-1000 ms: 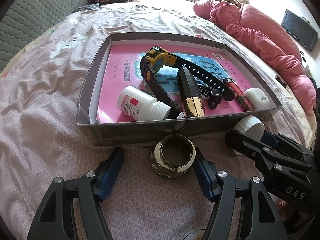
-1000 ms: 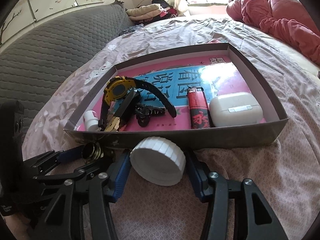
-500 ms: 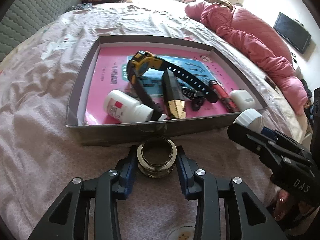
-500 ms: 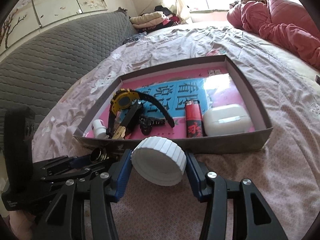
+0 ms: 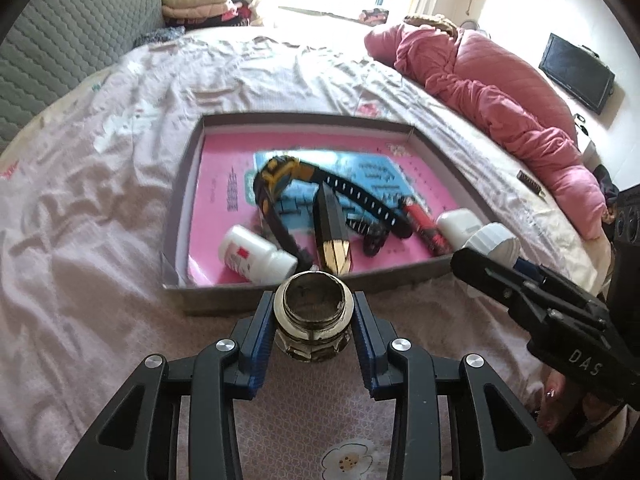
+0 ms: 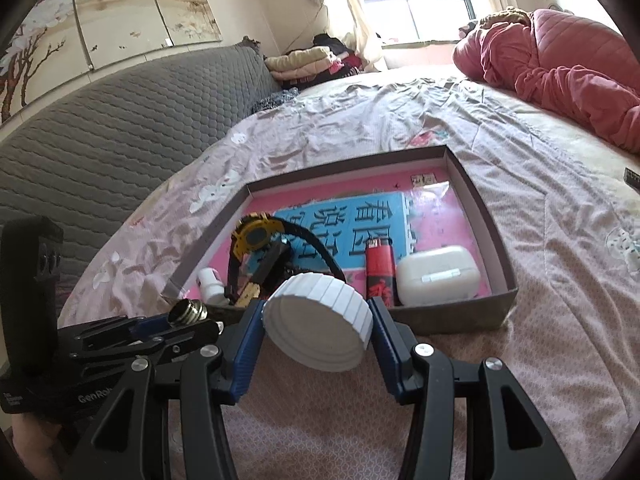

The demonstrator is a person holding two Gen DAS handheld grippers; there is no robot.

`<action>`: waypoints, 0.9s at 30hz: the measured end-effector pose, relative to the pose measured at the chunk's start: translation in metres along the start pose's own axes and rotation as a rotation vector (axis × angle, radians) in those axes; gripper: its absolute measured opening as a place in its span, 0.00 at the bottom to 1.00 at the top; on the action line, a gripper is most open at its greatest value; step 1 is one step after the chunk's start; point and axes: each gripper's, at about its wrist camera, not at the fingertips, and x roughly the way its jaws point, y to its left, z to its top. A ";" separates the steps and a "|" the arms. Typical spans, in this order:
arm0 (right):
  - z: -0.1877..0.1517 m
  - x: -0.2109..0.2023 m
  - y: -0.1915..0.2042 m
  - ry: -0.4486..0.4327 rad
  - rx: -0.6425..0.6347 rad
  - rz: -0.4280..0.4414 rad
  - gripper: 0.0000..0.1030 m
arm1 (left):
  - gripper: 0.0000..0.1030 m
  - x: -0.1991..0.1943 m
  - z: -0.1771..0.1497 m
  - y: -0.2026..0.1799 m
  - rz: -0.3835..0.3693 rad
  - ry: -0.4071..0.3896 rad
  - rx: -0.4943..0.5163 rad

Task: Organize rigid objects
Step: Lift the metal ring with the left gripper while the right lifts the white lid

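Observation:
My left gripper [image 5: 313, 322] is shut on a round metal fitting [image 5: 313, 312] and holds it above the bedsheet, just in front of the grey tray's near wall [image 5: 280, 290]. My right gripper [image 6: 318, 322] is shut on a white ribbed cap [image 6: 318, 322], lifted before the tray's near wall [image 6: 448, 314]. Each gripper shows in the other's view: the right with the cap [image 5: 494, 240], the left with the fitting [image 6: 188, 312]. The tray holds a yellow-black watch [image 5: 280, 176], a white pill bottle [image 5: 256, 256], a black-gold clip [image 5: 332, 224], a red lighter [image 6: 378, 270] and a white earbud case [image 6: 436, 276].
The tray lies on a pink-lilac bedsheet [image 5: 88, 216]. A pink quilt [image 5: 500, 92] is heaped at the far right. A grey quilted headboard [image 6: 100, 128] runs along the left. Folded clothes [image 6: 304, 62] sit by the window. A black screen [image 5: 576, 72] stands beyond the bed.
My left gripper closed on the metal fitting and lifted it off the sheet. My right gripper kept the white cap and rose too. Both views now look down on the tray from higher.

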 end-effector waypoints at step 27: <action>0.016 -0.012 -0.021 -0.072 0.038 -0.037 0.50 | 0.36 -0.008 0.032 -0.005 0.017 -0.068 0.008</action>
